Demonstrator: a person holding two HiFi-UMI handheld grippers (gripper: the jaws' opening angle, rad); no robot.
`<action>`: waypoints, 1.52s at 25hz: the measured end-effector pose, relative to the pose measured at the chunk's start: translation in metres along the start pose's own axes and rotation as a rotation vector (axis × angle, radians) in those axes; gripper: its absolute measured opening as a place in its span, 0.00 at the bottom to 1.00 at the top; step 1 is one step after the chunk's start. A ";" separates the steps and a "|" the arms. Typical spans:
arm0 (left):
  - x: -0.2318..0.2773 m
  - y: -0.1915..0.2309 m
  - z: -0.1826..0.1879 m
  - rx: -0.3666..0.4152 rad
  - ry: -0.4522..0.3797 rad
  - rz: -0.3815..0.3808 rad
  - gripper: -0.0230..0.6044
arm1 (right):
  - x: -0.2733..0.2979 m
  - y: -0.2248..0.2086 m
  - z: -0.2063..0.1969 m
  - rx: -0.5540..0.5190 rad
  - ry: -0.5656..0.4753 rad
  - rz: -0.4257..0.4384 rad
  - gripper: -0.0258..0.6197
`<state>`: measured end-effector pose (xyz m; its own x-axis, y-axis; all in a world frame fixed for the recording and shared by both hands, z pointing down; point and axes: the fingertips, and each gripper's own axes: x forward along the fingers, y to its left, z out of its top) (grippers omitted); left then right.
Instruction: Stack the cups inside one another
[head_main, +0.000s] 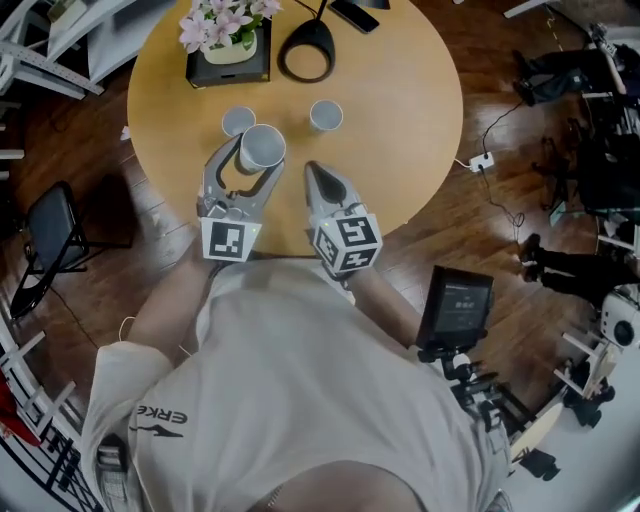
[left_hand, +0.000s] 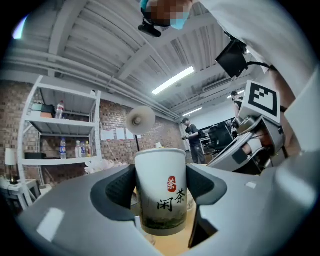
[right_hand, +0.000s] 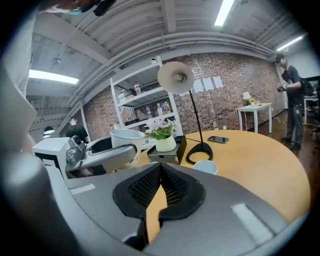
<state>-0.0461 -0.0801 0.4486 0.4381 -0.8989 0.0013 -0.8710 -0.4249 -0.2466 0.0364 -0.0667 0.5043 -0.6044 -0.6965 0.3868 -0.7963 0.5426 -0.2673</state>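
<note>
The round wooden table (head_main: 400, 120) bears a flower box (head_main: 228, 45), a lamp base (head_main: 307, 50), a far cup (head_main: 326, 115) and a near cup (head_main: 237, 122) — the latter partly hidden behind the printed cup (left_hand: 161, 190) clamped in the left gripper (head_main: 254, 155). The right gripper (right_hand: 160, 169) is closed on nothing.

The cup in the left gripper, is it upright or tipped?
Upright: the cup stands rim up, clamped between the left gripper's pads, its print reading level.

printed cup (head_main: 262, 147): upright, held | second cup (head_main: 238, 121), third cup (head_main: 326, 115): on table (head_main: 400, 150)
</note>
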 end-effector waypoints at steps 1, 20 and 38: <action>-0.002 0.008 0.001 -0.006 0.001 0.029 0.54 | 0.002 0.003 0.004 -0.012 -0.005 0.014 0.06; 0.023 0.085 -0.031 -0.074 -0.017 -0.036 0.54 | 0.051 0.035 0.035 -0.041 0.000 -0.108 0.06; 0.060 0.044 -0.083 -0.023 -0.016 -0.268 0.54 | 0.053 0.016 0.018 0.002 0.072 -0.269 0.06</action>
<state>-0.0769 -0.1613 0.5185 0.6569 -0.7524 0.0478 -0.7283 -0.6497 -0.2180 -0.0082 -0.1034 0.5044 -0.3684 -0.7800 0.5059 -0.9279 0.3423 -0.1480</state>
